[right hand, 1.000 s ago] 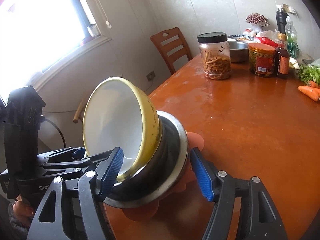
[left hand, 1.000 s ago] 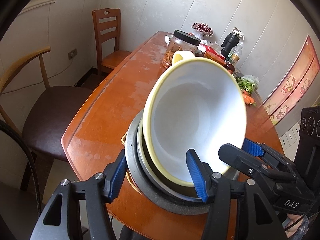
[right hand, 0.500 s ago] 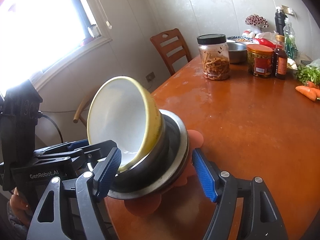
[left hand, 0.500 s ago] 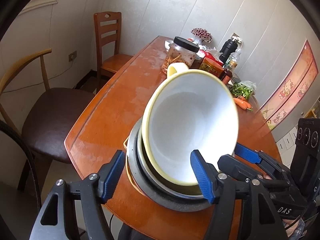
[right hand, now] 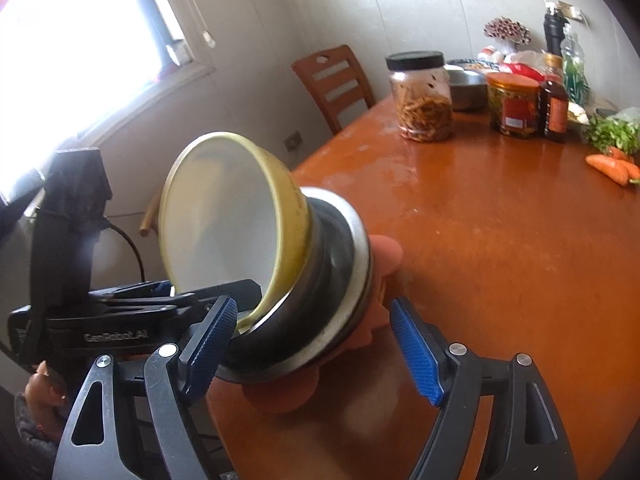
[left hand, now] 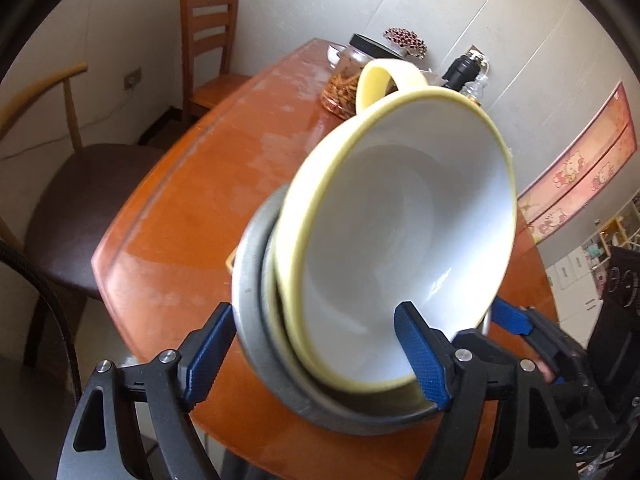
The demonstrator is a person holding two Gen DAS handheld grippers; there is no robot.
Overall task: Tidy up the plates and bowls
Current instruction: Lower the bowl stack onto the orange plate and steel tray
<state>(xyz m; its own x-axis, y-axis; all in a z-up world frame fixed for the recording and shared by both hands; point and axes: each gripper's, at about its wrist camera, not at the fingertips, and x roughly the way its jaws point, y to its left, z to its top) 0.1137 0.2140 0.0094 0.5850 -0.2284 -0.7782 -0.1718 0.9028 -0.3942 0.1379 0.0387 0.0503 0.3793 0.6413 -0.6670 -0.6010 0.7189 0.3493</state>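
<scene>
Left wrist view: the left gripper (left hand: 316, 352) straddles the near rim of a tilted stack at the table (left hand: 208, 184) edge. The yellow bowl (left hand: 400, 240) sits nested in a steel bowl (left hand: 256, 320), its opening leaning toward 6 o'clock. A yellow cup (left hand: 384, 80) shows behind the rim at 12 o'clock. The jaws are opening; the right pad lies inside the yellow bowl and the left pad stands just clear of the steel rim, so nothing is clamped.

Right wrist view: the right gripper (right hand: 312, 348) brackets the steel bowl (right hand: 320, 308), which rests on an orange plate (right hand: 384, 248). Its jaws are also opening, with the stack between them and a gap at the right pad. The left gripper (right hand: 200, 300) enters from 9 o'clock.

Step in hand, by judgement: releasing the nested stack. The next move calls for a straight withdrawal, so that the leaning bowls are not tipped.

Against one second ago, both jaw gaps are wider, and the stack appears larger and more tilted in the left view.
</scene>
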